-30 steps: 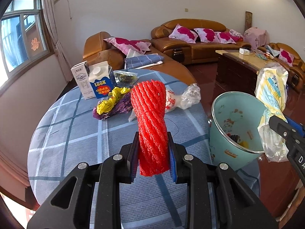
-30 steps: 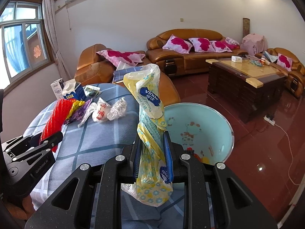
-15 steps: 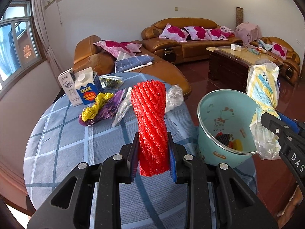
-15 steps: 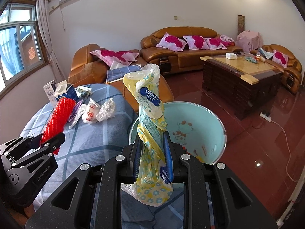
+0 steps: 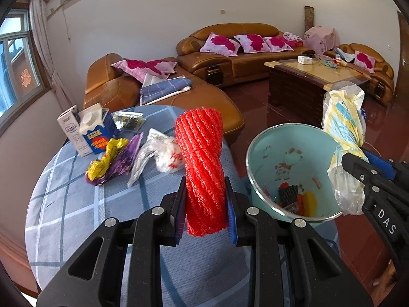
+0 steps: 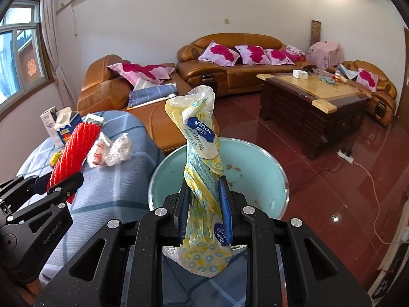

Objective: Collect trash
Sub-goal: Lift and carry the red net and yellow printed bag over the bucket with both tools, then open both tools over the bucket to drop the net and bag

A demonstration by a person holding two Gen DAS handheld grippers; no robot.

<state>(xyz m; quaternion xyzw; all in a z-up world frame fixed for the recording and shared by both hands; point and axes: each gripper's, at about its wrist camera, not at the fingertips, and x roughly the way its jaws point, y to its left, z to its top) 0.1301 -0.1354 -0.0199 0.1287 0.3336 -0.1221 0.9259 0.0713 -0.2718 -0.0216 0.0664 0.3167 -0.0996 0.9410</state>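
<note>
Foam netting (image 5: 203, 168), red and twisted, stands clamped in the left hand-held gripper (image 5: 205, 215) over the bench (image 5: 76, 220). Right of it, the teal bin (image 5: 265, 158) holds scraps. The right hand-held gripper (image 6: 203, 212) pinches a yellow plastic wrapper (image 6: 202, 153) above its rim.

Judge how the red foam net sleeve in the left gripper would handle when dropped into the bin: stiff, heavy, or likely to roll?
The red foam net sleeve stands upright above the left gripper, so it seems springy rather than floppy. Its open mesh suggests it is light. Being tubular, it might roll, though the bin should contain it.
</note>
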